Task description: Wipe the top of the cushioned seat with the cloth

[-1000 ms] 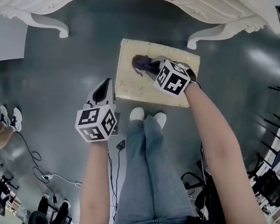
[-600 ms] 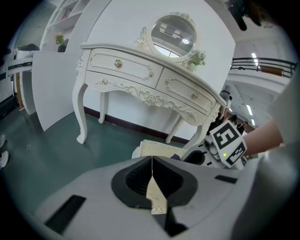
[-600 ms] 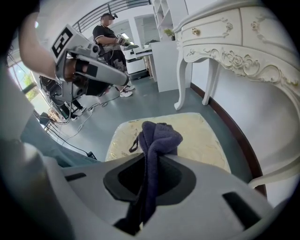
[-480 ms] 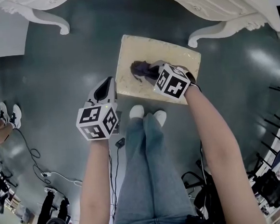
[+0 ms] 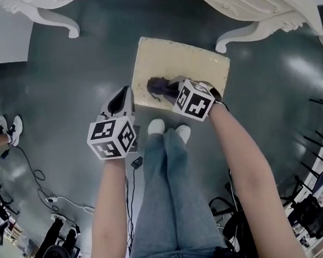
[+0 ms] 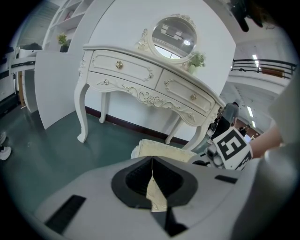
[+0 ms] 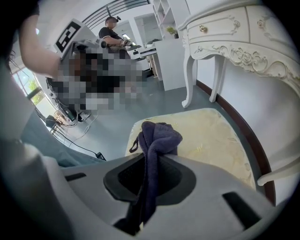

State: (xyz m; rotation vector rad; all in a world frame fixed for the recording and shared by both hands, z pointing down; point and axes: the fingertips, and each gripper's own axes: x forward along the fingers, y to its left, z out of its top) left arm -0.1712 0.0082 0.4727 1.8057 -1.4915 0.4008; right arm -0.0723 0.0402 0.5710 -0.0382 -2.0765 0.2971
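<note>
The left gripper (image 5: 120, 102) hangs over the floor just beside the seat, its jaws pressed together on nothing, probably to stay out of the way. The right gripper (image 7: 148, 183) pinches the purple cloth (image 7: 157, 135), whose bunched end rests on the near left part of the cream cushioned seat (image 5: 185, 58), so it can rub the top. Behind stands a white dressing table (image 5: 243, 2).

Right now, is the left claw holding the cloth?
No, the left claw is shut on nothing, while the purple cloth sits clamped in the right claw.
</note>
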